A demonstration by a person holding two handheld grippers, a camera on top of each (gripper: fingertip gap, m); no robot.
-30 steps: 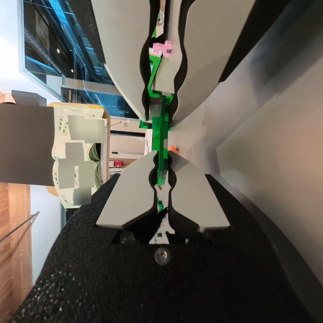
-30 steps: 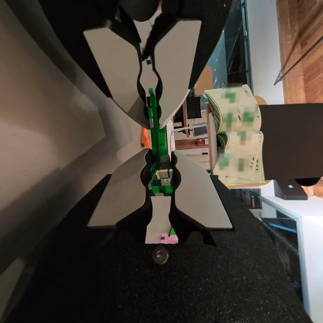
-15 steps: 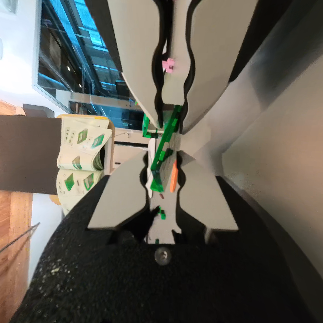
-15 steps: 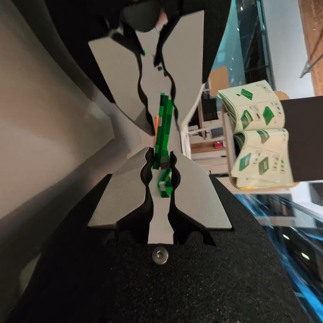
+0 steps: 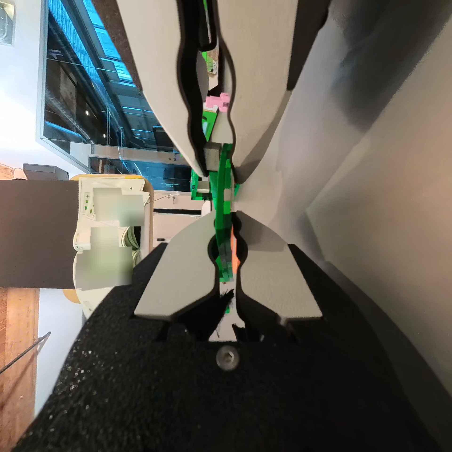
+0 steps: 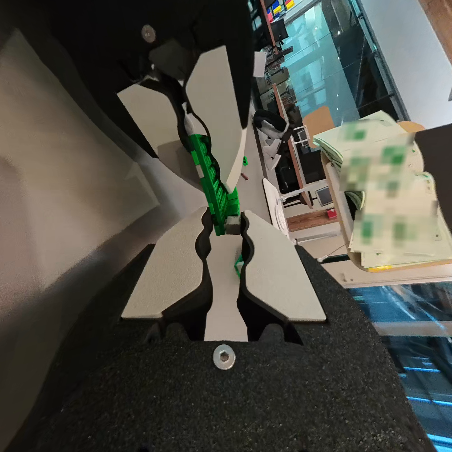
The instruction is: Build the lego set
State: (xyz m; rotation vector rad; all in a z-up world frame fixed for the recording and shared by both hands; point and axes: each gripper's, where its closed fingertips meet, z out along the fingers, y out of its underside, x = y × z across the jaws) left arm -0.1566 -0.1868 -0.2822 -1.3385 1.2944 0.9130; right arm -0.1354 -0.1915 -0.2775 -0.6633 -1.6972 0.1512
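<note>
A flat green lego assembly (image 5: 221,203) hangs in the air between my two grippers, which face each other. My left gripper (image 5: 225,215) is shut on one end of it, with both pads against the plate. My right gripper (image 6: 225,212) is shut on the other end, one pad on the green plate (image 6: 210,176) and the other on a grey brick (image 6: 232,226) fixed to it. The right gripper also shows at the top of the left wrist view (image 5: 217,171). The left gripper shows at the top of the right wrist view (image 6: 208,171).
An orange piece (image 5: 234,254) and a pink piece (image 5: 217,101) lie on the grey table behind the assembly. A small green brick (image 6: 245,161), a brown piece (image 6: 244,176) and a white plate (image 6: 276,208) lie nearby. An open instruction booklet (image 6: 381,195) stands on a wooden holder.
My left gripper opened and let go of the green assembly, then shut on it again. My right gripper kept hold of it throughout, and the assembly tilted in between.
</note>
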